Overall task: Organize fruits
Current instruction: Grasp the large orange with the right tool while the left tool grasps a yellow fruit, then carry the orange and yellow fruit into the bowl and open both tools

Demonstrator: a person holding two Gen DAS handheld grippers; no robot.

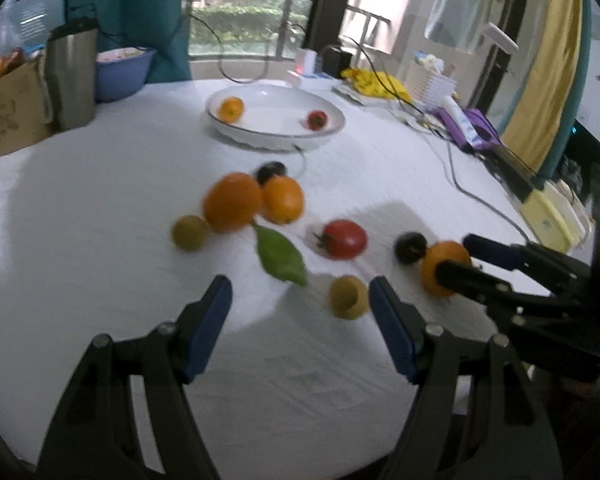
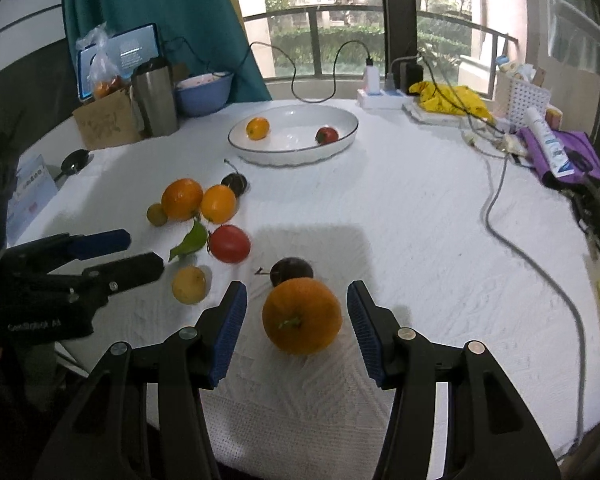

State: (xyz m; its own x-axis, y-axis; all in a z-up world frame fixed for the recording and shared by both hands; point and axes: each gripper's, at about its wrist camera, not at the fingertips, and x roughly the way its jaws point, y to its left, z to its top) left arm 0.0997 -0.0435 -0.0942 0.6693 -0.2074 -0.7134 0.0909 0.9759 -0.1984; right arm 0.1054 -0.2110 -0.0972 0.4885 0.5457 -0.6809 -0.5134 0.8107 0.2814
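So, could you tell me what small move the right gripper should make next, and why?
Probably ease the right gripper a little further down and forward, then close on the orange. The orange sits on the table between its open fingers, centred, with clear gaps on both sides, so nothing is gripped yet. The white bowl already holds two fruits, so that looks like the destination.

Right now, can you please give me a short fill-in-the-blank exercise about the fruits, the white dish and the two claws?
1. The white dish holds a small orange and a ____.
2. The orange between the right claw's pads is not yet ____.
3. The left claw is open, with the small yellow fruit beside its ____ pad.

Missing words: tomato; gripped; right
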